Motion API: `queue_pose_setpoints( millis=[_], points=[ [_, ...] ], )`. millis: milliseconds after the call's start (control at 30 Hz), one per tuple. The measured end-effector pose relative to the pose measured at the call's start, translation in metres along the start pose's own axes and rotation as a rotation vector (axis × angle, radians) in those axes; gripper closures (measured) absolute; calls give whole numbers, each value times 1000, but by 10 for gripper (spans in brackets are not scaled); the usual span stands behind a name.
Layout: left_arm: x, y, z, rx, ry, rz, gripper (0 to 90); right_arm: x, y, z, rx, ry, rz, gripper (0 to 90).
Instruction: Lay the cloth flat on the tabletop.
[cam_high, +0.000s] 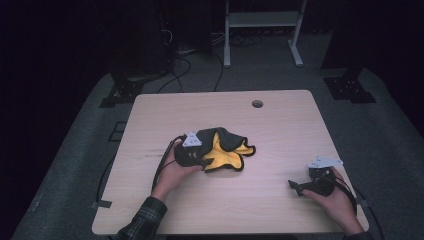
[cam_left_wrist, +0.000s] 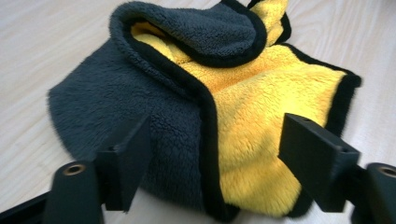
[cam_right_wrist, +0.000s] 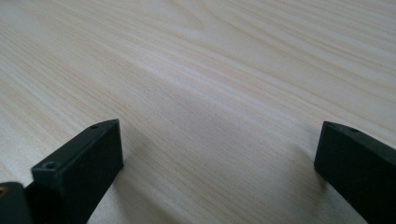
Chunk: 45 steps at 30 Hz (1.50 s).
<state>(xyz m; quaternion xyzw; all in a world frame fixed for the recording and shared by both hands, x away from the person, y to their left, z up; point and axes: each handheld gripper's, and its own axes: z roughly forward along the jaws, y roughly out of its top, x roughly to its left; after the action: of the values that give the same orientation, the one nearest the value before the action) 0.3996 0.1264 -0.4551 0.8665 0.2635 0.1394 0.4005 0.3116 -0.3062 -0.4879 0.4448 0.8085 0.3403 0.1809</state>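
We judge the crumpled fleece cloth (cam_left_wrist: 187, 107) soft and light, best pinched at its black hem; left gripper (cam_left_wrist: 215, 158) gapes wide over it, right gripper (cam_right_wrist: 219, 172) wide over bare table (cam_right_wrist: 210, 70).

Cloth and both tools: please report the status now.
Left tool open, jaws astride crumpled grey-and-yellow cloth, not closed on it. Right tool open, above bare table. Nothing in the way.

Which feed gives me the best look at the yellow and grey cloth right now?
The left gripper view: the cloth lies crumpled close ahead of the open left gripper, showing pile and black trim. The high view shows it small and dim at mid-table. The right gripper view looks at bare table.
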Motion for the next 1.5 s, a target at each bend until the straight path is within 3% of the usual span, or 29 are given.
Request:
queue_pose_setpoints(
  millis=[67,200,233,300,433,567,600,633,767,867,933,1100,1133,1233,1267,1300,1367,1500],
  points=[
    [1,0,7,35,-4,15,284,0,0,0,0,0,0,2],
    [3,0,14,67,0,7,532,0,0,0,0,0,0,2],
    [4,0,14,70,5,-18,532,0,0,0,0,0,0,2],
    [5,1,12,78,-6,-52,710,0,0,0,0,0,0,2],
    [1,3,8,97,-45,-79,772,0,0,0,0,0,0,2],
    [-9,3,4,97,-91,-77,780,0,0,0,-1,0,0,7],
    [-15,2,0,91,-120,-79,783,0,-1,-1,-13,5,-3,70],
    [-15,2,0,91,-120,-79,784,0,-1,-1,-13,5,-3,70],
    [-28,2,-8,77,-166,-94,787,3,0,-6,-32,26,-12,280],
    [-36,2,-12,71,-183,-98,789,9,5,-9,-61,63,-35,315],
    [-42,1,-14,66,-201,-106,790,19,11,-12,-107,112,-60,335],
    [-55,0,-16,52,-225,-124,790,34,19,-12,-148,181,-77,354],
    [-57,-1,-17,47,-228,-129,790,43,24,-12,-170,228,-84,363],
    [-61,-2,-19,38,-231,-144,790,53,29,-10,-181,264,-118,371],
    [-61,-2,-20,32,-233,-151,790,66,35,-5,-186,312,-151,377],
    [-62,-3,-21,29,-234,-156,790,66,35,-5,-186,312,-151,377],
    [-62,-3,-23,20,-236,-165,790,81,41,3,-186,371,-175,394],
    [-61,-3,-23,8,-246,-169,790,96,48,14,-170,402,-211,405]
  ],
)
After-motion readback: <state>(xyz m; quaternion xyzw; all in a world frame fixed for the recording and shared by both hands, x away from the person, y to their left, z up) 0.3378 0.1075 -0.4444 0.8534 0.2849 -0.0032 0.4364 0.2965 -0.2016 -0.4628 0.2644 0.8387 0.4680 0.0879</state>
